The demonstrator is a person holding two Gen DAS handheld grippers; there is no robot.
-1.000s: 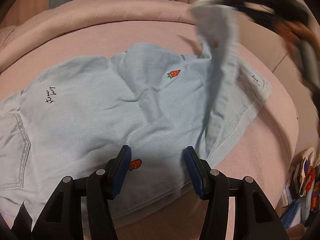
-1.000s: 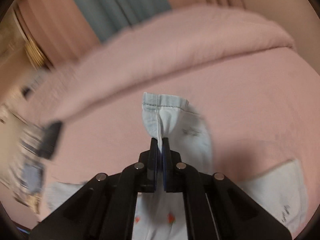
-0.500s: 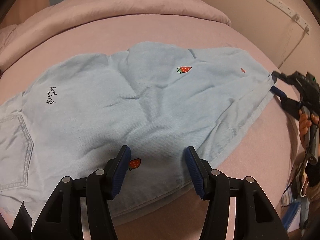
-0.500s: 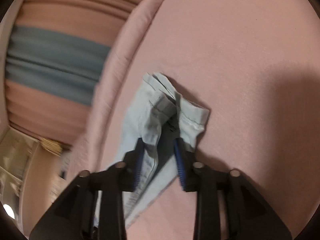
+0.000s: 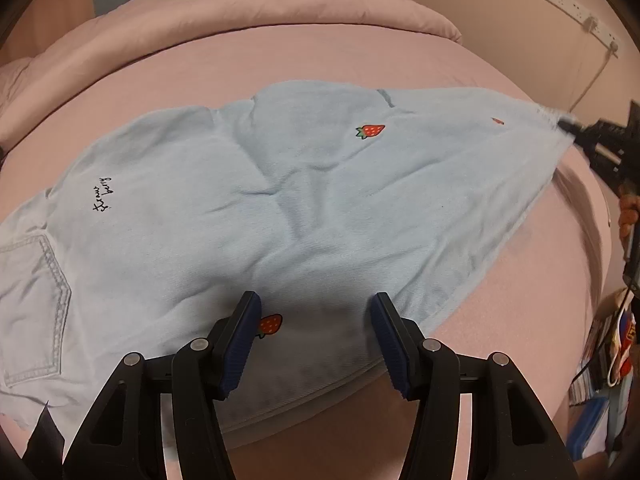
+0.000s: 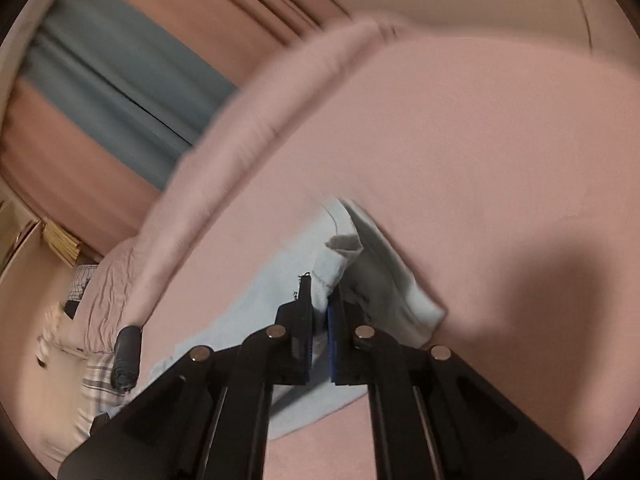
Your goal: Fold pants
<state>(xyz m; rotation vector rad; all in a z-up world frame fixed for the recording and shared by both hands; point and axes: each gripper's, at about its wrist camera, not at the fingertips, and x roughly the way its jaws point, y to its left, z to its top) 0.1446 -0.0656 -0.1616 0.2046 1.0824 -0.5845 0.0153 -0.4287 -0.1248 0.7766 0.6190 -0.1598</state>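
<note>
Light blue pants (image 5: 280, 208) with strawberry patches lie spread across the pink bed (image 5: 360, 60), back pocket at the left. My left gripper (image 5: 316, 312) hovers open over the pants' near edge, with one strawberry beside its left finger and nothing pinched. At the far right edge of the left wrist view, my right gripper (image 5: 570, 126) pinches the corner of the leg hem. In the right wrist view that gripper (image 6: 320, 292) has its jaws closing tight, with a bunched fold of the hem (image 6: 340, 248) between the pads.
A folded pink duvet (image 5: 280, 4) runs along the back of the bed. A power strip (image 5: 576, 12) with a cable hangs on the right wall. Bags and books (image 5: 616, 344) sit on the floor at the right. A dark cylinder (image 6: 127, 356) lies by the bed's left side.
The right gripper carried the lifted leg hem out to the right, opened over it, then shut on it again. The leg now lies flat and stretched. The left gripper stayed put.
</note>
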